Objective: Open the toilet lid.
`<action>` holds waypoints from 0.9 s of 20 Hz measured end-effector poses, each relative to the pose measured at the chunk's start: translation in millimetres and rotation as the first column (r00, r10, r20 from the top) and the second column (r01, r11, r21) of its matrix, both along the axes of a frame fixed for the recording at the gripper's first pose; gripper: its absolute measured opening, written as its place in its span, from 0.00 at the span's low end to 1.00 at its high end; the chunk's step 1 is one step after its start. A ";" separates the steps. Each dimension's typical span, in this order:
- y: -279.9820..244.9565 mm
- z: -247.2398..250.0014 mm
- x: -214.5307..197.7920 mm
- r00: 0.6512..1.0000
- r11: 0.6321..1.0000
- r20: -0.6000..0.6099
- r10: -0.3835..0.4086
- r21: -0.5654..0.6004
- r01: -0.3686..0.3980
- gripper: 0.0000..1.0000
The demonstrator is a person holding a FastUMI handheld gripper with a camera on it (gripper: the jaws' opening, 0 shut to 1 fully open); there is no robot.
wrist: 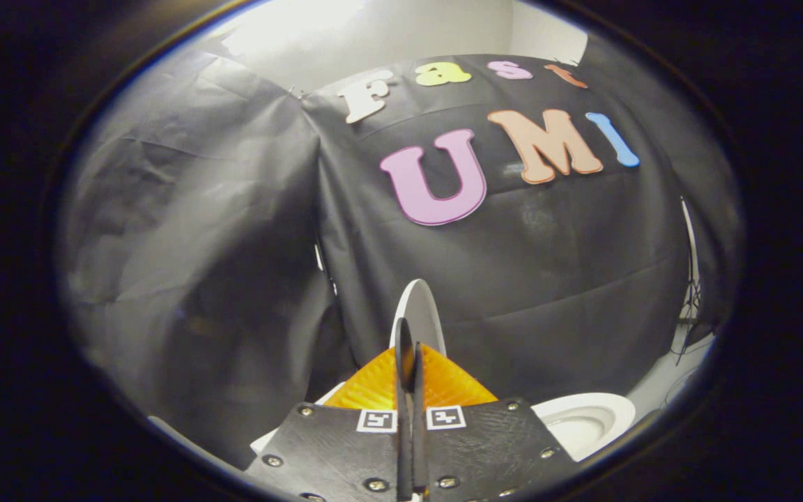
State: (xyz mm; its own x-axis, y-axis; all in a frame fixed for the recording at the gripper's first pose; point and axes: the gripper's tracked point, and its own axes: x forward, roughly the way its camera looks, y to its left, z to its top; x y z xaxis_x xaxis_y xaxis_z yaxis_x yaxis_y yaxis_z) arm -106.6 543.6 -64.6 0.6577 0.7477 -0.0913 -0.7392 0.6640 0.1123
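The white toilet lid (424, 312) stands raised, nearly upright, just beyond my fingertips and in front of the black cloth wall. My gripper (409, 343) is shut, its two fingers pressed together with no visible gap. Their tips overlap the lid's lower edge; whether they touch it I cannot tell. The white toilet bowl (586, 418) with its open rim lies low to the right of the fingers. The lid's hinge is hidden behind the gripper body.
Black cloth (199, 230) hangs close on the left and straight ahead. A thin stand (689, 293) rises at the far right beside a strip of pale floor (666, 376). A white edge (265, 439) shows left of the gripper body.
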 end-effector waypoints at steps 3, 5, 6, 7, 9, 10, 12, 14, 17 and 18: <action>20.6 -7.4 -14.3 0.998 0.998 0.011 0.067 -0.019 -0.067 0.04; 32.9 -6.2 -18.6 0.995 0.995 0.019 0.094 -0.044 -0.093 0.06; 36.6 -7.3 -20.7 0.994 0.993 0.023 0.106 -0.058 -0.105 0.06; 42.5 -8.1 -24.3 0.993 0.991 0.025 0.118 -0.060 -0.116 0.06; 50.9 -12.7 -30.8 0.990 0.989 0.020 0.140 -0.056 -0.139 0.06; 53.3 -14.8 -36.3 0.989 0.988 0.022 0.147 -0.054 -0.146 0.06; 59.5 -18.1 -44.3 0.987 0.986 0.027 0.160 -0.056 -0.159 0.06; 70.6 -23.1 -50.8 0.982 0.980 0.031 0.186 -0.074 -0.184 0.06; 82.5 -30.7 -64.8 0.971 0.966 0.057 0.230 -0.138 -0.221 0.06; 85.6 -31.8 -66.9 0.969 0.962 0.056 0.239 -0.150 -0.228 0.06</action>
